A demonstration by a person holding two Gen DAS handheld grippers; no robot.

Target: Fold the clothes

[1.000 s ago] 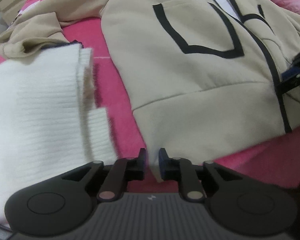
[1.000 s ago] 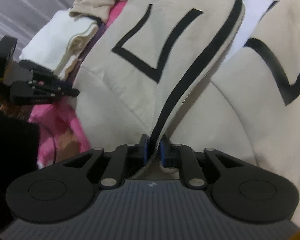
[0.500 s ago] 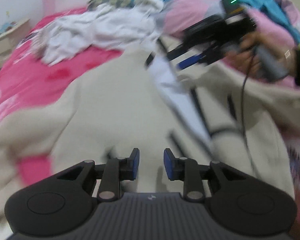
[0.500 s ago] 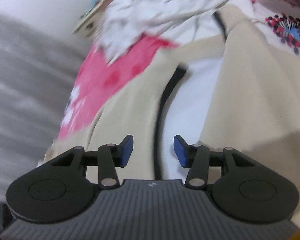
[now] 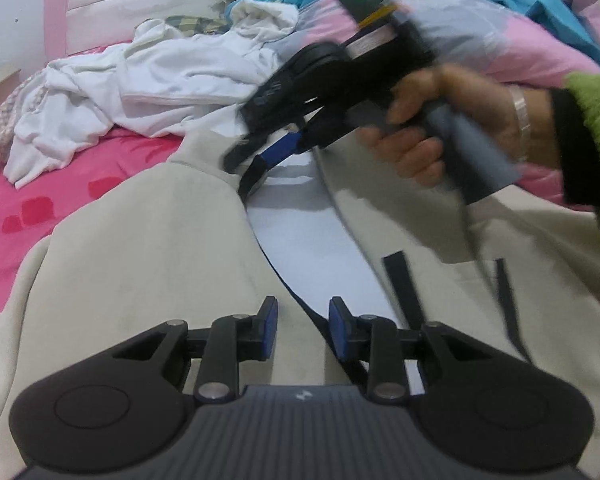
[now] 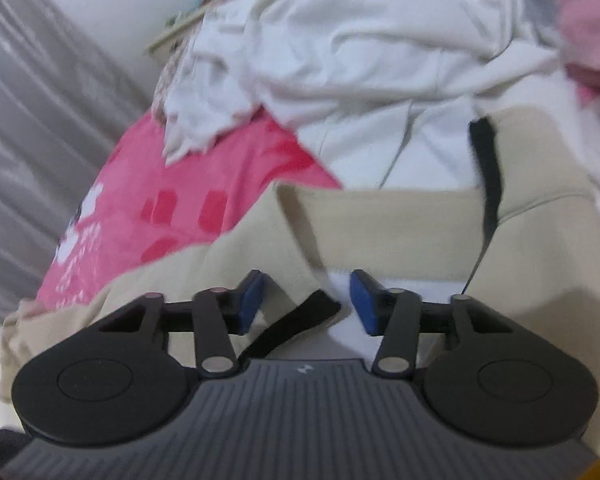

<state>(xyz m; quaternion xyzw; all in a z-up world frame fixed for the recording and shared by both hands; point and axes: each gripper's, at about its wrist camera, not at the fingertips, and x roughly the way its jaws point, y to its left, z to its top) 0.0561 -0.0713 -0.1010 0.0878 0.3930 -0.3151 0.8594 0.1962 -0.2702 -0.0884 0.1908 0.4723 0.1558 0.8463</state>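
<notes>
After both hands let go of the hem and moved up the beige jacket [image 5: 148,240], it lay flat and unzipped on the pink bed [image 5: 40,184]. The left gripper [image 5: 299,330] had its jaws opening over the black zipper edge, holding nothing. The right gripper [image 6: 306,300] had its jaws closing near the collar, still not pinching cloth. A new grab looked next.

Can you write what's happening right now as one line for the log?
step: regrasp jacket | left claw: opening, empty, over zipper edge | right claw: closing, nothing pinched, near collar | white clothes: heaped behind
</notes>
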